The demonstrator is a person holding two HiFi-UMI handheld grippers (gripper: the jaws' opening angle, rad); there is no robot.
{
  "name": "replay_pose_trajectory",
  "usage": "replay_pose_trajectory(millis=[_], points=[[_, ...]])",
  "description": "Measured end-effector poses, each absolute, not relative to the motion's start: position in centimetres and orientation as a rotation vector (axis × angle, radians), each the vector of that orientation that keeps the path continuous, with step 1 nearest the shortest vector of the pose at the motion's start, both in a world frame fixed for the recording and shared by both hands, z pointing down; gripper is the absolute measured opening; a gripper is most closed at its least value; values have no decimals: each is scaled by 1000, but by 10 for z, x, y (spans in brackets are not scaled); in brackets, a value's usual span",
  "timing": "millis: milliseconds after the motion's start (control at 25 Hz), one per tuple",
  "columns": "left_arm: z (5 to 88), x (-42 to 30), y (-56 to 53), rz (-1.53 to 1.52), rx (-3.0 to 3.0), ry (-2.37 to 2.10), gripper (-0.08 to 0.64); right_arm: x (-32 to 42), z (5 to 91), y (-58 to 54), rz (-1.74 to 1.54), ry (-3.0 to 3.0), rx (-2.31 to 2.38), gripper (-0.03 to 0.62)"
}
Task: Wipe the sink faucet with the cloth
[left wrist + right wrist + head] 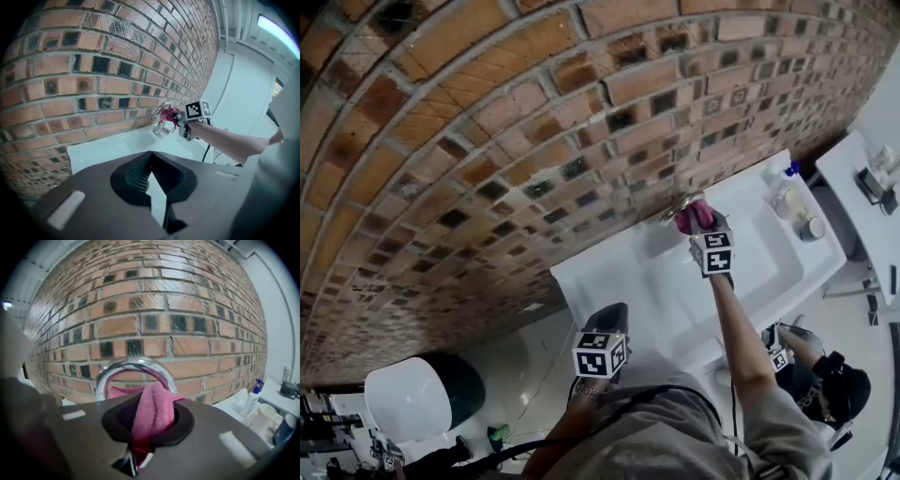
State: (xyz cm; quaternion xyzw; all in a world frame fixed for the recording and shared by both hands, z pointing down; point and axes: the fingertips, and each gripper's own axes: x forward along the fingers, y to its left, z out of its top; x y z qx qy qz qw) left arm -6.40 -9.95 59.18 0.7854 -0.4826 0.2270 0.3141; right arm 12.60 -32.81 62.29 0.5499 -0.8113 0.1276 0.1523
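Cloth (152, 413), pink, was clamped in the right gripper (140, 451) and pressed against the chrome faucet (129, 365) at the brick wall (150, 310), apparently to rub its curved spout. The left gripper (157, 197), jaws together and empty, hung idle near the sink (108, 145).

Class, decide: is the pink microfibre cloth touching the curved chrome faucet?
Touching. Right gripper view: the pink cloth laps over the curved chrome faucet, no gap.

The pink, nubbly cloth (152, 414) is standing bunched in the right hand-held gripper's (139, 452) closed jaws, its top pressing against the curved, shiny chrome faucet (133, 365).
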Motion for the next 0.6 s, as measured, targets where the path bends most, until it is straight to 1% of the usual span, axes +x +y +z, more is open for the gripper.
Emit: replay_pose_trajectory(millis=[120,200,280,320,480,600], points=[[594,-66,-96,611,2061,-1274,12,98,631,-336,260,-2311,1516,43],[593,-69,-94,610,2056,-1282,12,110,661,-337,351,-2182,1530,43],[591,-73,-91,603,2049,-1295,12,142,689,-329,416,-2044,1553,43],[591,-75,-90,598,2044,-1302,12,160,695,-324,394,-1993,1558,43],[597,-91,-95,586,2007,-1332,12,238,674,-327,209,-1830,1666,43],[601,-92,-96,581,1996,-1329,12,294,674,-336,247,-1714,1749,42]])
